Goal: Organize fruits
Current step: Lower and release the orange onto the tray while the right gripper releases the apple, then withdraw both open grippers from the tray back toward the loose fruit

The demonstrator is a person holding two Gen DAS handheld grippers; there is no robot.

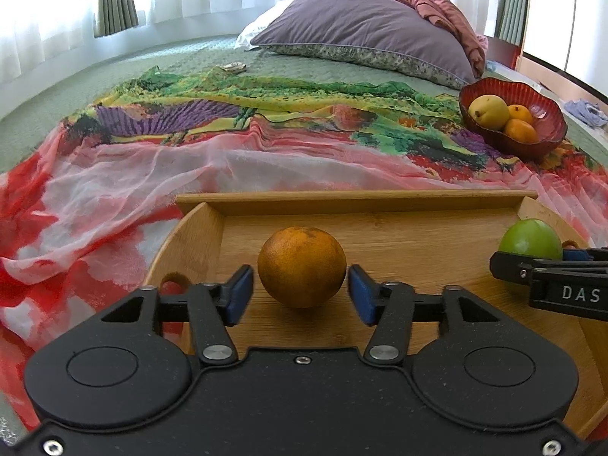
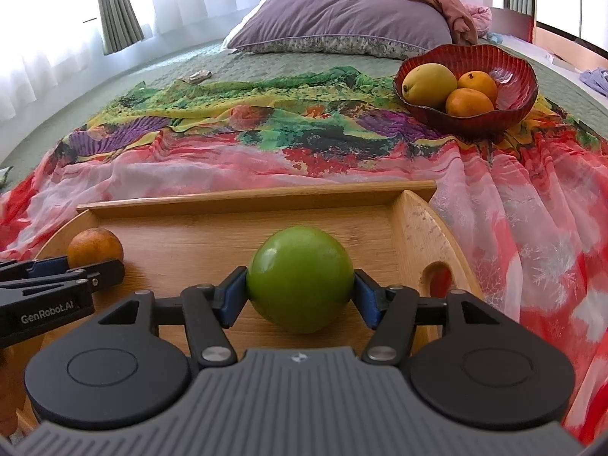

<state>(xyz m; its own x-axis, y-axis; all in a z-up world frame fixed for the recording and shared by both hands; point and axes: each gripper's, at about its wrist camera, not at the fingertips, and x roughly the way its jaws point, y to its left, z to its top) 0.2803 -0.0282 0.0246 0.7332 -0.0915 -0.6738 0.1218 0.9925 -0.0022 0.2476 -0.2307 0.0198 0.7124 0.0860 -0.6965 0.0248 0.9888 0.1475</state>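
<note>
A wooden tray (image 1: 380, 205) lies on a colourful scarf on the bed. An orange (image 1: 302, 266) rests on the tray between the blue pads of my left gripper (image 1: 300, 292), which is open, with a small gap on each side. A green round fruit (image 2: 300, 277) sits on the tray inside my right gripper (image 2: 300, 292), open, its pads close beside the fruit. Each view catches the other fruit at its edge: the green fruit (image 1: 528, 239) and the orange (image 2: 95, 245). A red bowl (image 2: 475, 121) farther back holds a yellow fruit (image 2: 429, 83) and two small oranges.
The scarf (image 2: 266, 159) is wrinkled over a green bedspread. A purple pillow (image 2: 342, 15) and pink bedding lie at the head of the bed. Curtained windows run along the left. The tray has raised sides with a handle cut-out (image 2: 437, 277).
</note>
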